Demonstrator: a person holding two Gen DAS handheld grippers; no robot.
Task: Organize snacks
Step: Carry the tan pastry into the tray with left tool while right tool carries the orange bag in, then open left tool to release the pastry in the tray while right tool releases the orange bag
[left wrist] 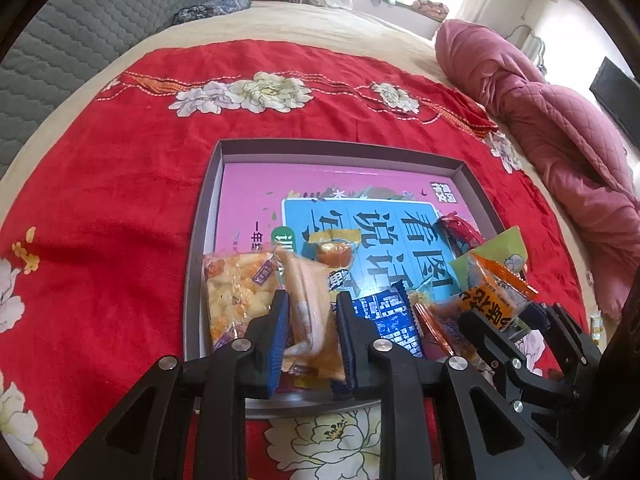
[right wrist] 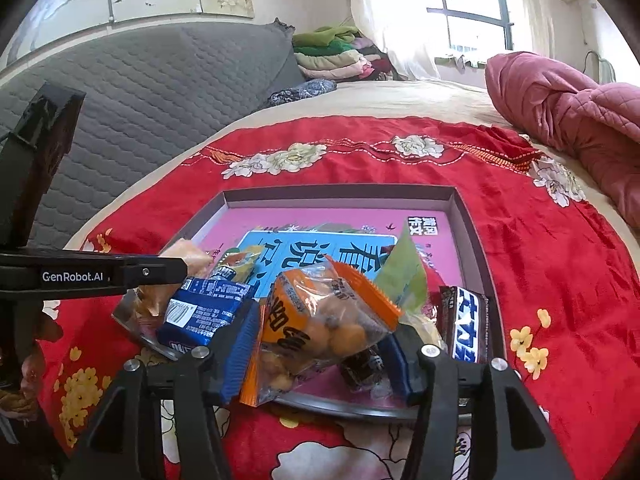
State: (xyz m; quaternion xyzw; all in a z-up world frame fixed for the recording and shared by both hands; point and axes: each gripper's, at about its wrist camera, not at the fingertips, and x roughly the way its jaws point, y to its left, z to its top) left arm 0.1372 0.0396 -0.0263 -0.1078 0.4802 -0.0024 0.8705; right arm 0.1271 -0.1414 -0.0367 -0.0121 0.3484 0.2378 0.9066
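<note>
A shallow grey box (left wrist: 214, 200) with a pink and blue printed bottom lies on the red floral cloth and holds several snack packets. My left gripper (left wrist: 312, 300) stands over the box's near edge. A tan-orange packet (left wrist: 316, 312) hangs between its blue pads, which stand slightly apart from it. In the right wrist view my right gripper (right wrist: 320, 332) brackets an orange bag of round snacks (right wrist: 320, 320). The bag leans on the left pad, and a gap shows at the right pad. A blue packet (right wrist: 204, 312), a green packet (right wrist: 404, 276) and a black chocolate bar (right wrist: 464, 324) lie beside it.
The red floral cloth (left wrist: 120, 200) covers a bed. A pink quilt (left wrist: 560, 128) is bunched at the right, a grey padded headboard (right wrist: 160, 92) stands at the left, and folded clothes (right wrist: 336, 56) are stacked at the back. A yellow puffed-snack bag (left wrist: 236, 288) fills the box's near left corner.
</note>
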